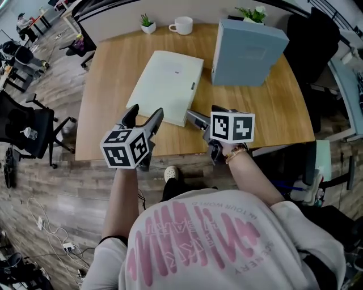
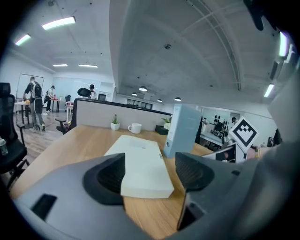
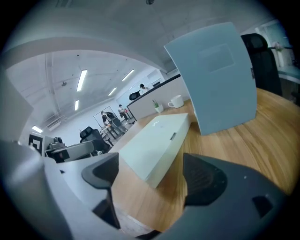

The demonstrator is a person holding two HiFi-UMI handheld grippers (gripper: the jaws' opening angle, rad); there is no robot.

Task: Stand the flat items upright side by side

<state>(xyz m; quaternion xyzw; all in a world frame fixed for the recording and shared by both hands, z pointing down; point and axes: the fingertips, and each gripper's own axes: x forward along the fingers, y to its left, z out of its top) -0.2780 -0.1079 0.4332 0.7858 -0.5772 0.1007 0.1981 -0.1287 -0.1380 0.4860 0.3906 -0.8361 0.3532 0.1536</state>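
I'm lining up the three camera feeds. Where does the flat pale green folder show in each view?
Head view: the pale green folder lies flat, upper centre, mid-table.
Left gripper view: the folder sits low centre.
Right gripper view: the folder sits centre, running up to the right.
Shared landmark: the upright blue folder, to its right in every view.

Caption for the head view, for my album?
Left tongs and right tongs, open, face a flat pale binder; blue binder stands upright.

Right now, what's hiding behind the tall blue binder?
A leafy green plant pokes up behind the blue binder. In the head view the binder covers the plant's pot, so anything else standing back there can't be seen.
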